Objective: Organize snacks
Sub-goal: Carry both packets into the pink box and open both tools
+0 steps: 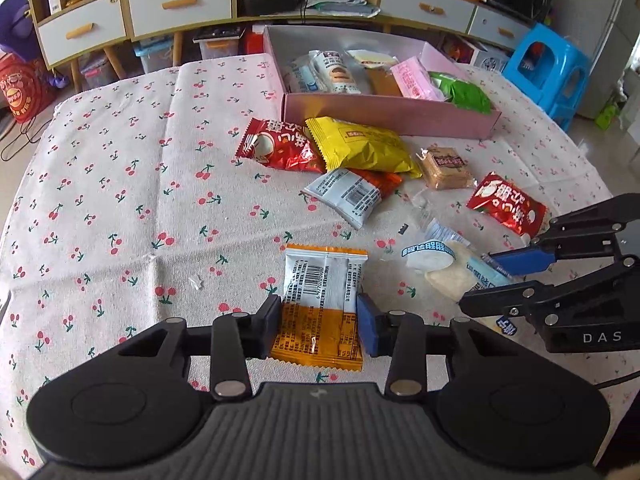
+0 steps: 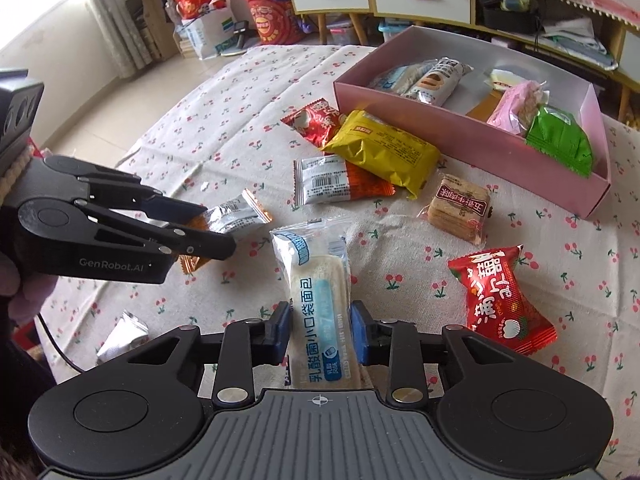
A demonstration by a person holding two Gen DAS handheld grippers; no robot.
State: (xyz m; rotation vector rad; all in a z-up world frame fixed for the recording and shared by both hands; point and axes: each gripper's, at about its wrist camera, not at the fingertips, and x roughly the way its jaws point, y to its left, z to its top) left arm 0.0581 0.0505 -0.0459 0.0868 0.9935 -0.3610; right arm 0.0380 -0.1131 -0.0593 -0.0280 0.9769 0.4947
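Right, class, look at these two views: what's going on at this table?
A person is sorting snacks with a hand-held tool in each hand. The left tool is shut on an orange and white packet; the right tool is shut on a long bread packet. Several snacks already lie in the pink box; more are loose on the cherry-print tablecloth.

Both views are bright with soft, even daylight. In the right wrist view the window [image 2: 28,4] at upper left is overexposed to white. Shadows on the worktop [image 1: 120,184] are faint and diffuse. Fisheye distortion bends the drawer cabinet [image 1: 132,12] and darkens the corners. Focus is sharp centrally and slightly soft at the edges.
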